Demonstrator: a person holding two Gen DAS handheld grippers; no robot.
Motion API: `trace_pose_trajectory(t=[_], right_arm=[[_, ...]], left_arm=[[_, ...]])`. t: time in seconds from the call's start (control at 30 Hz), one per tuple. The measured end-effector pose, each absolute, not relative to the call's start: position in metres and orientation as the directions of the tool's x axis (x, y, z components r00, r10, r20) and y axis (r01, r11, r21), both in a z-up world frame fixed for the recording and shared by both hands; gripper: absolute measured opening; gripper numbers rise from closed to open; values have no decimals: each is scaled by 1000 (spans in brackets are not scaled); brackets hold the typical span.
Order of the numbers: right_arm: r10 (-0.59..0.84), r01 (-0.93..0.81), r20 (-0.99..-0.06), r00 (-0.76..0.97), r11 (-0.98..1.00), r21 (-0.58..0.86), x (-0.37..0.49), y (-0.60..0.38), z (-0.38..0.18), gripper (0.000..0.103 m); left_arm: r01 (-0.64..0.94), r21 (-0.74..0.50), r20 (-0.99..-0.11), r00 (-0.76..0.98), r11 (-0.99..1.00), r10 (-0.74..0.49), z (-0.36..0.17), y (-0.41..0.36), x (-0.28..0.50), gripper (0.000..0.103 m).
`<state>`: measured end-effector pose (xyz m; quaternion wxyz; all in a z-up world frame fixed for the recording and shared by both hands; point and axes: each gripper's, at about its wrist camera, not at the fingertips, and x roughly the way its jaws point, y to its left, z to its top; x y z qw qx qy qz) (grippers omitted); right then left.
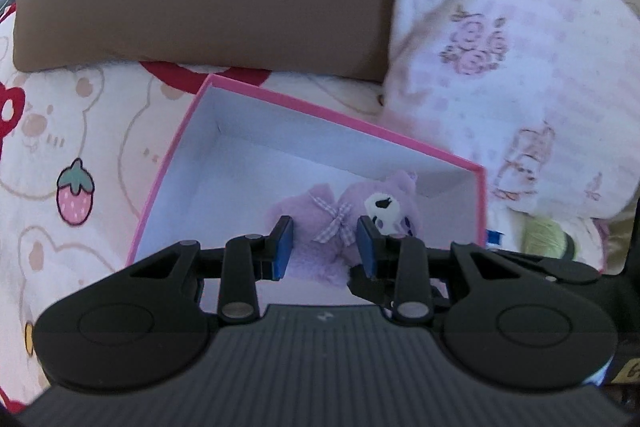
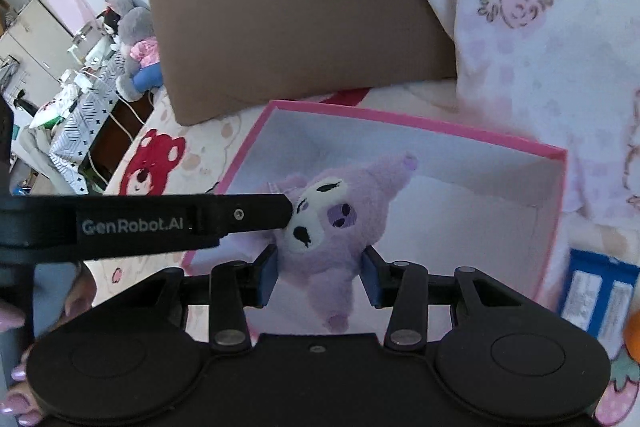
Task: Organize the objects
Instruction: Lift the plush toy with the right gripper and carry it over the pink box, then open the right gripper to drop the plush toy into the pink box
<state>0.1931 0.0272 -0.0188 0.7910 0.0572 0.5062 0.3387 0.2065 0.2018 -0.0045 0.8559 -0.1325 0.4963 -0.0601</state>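
Note:
A purple plush toy (image 2: 320, 227) with a white face and a checked bow (image 1: 334, 223) hangs over the open pink box (image 2: 400, 119), whose inside is white. My left gripper (image 1: 324, 247) is shut on the toy at the bow, its blue pads pressing the fur on both sides. In the right wrist view the left gripper (image 2: 286, 213) comes in from the left and meets the toy beside its face. My right gripper (image 2: 319, 277) is shut on the toy's lower body. The rest of the pink box (image 1: 176, 147) holds nothing that I can see.
The box lies on a bedsheet (image 1: 80, 131) printed with bears and strawberries. A brown cloud pillow (image 2: 300, 27) stands behind it and a pink floral duvet (image 1: 500, 67) lies to the right. A blue packet (image 2: 600, 295) sits right of the box. A hand (image 2: 20, 411) shows lower left.

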Motion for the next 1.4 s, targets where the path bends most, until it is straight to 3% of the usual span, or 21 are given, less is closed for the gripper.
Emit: trace_pose_trajectory(t=[0.2,0.57,1.17,1.4], right_arm=[[577,-482,-779,243,769,420,232,51,-54,47],[556,-400,-819,141,789,466,266,63,-109,47],[515,-467,-843,153,790,398,271,80,-126,47],[447,-525,-865,230,805,277,245,79,-102,63]], left_arm=[[-4,-202,-840,515,979,-171,-33,200,243,32],[-32,-175,-897,417,984,-145,-83,200,291,32],[-65,-92,-906,420,994,-56,-108,203,302,32],[-83,-173,-887,447,981,-118,-94,218,286,35]])
